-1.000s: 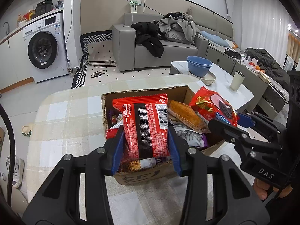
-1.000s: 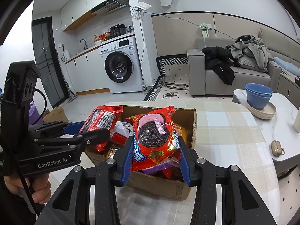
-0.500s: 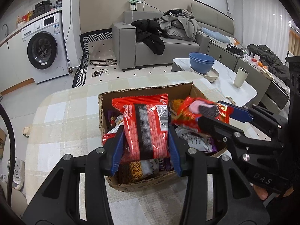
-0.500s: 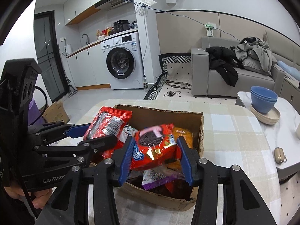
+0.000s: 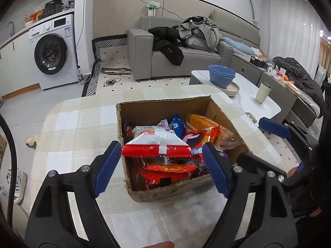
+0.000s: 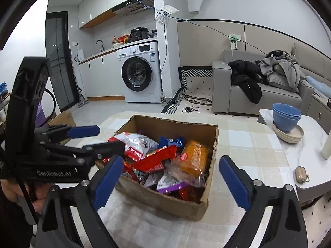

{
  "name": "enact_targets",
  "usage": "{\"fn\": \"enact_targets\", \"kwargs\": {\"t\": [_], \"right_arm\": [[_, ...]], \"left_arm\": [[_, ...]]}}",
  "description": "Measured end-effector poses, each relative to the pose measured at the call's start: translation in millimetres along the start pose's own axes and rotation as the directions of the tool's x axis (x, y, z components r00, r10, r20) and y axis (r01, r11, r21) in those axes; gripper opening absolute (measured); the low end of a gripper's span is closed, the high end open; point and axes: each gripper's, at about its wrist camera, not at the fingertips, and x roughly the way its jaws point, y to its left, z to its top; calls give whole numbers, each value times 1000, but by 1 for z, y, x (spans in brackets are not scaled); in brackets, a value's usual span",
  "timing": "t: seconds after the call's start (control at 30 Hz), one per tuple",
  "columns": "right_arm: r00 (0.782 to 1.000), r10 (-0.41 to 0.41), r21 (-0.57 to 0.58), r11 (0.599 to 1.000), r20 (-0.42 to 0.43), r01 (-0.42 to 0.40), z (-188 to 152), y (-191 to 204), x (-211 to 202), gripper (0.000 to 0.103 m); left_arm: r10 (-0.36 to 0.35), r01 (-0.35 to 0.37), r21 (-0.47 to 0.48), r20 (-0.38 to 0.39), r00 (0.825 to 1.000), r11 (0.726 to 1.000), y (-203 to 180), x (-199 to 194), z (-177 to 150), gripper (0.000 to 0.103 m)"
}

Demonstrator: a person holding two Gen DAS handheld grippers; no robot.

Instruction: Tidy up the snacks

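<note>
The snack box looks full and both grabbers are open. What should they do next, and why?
Probably pull both back from the cardboard box. The left gripper and right gripper are open and hold nothing, and the red-and-white snack pack and red cookie pack already lie inside.

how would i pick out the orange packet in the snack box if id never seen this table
Find the cardboard box on the checked tablecloth. The orange packet lies on top of the pile against the box's right wall. It is the only orange, clear-wrapped one; its neighbours are red, blue or purple.
</note>
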Motion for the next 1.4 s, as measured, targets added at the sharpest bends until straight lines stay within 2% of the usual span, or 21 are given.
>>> {"fn": "enact_targets", "kwargs": {"t": [0.1,0.13,0.17,0.5,0.83,1.4], "right_arm": [[1000,7,12,1000,15,-8,-7,-1,-10,102],[1000,17,21,1000,24,-18,-10,-2,-14,102],[999,23,29,999,28,-24,-12,-3,-17,102],[997,41,78,996,63,-46,-36,-12,-42,103],[989,47,70,996,142,-57,-61,-8,-64,103],[981,72,28,997,178,-79,-92,3,-65,103]], "left_arm": [[5,-5,-8,18,1000,1000,-1,-14,-5,85],[5,-5,-8,25,1000,1000,-1,-18,-9,91],[4,-4,-8,28,1000,1000,-1,-22,-11,101],[17,-15,-35,66,998,999,1,-57,-46,102],[51,-46,-45,135,990,998,2,-81,-84,102],[87,-81,-45,154,984,996,12,-69,-126,102]]}}
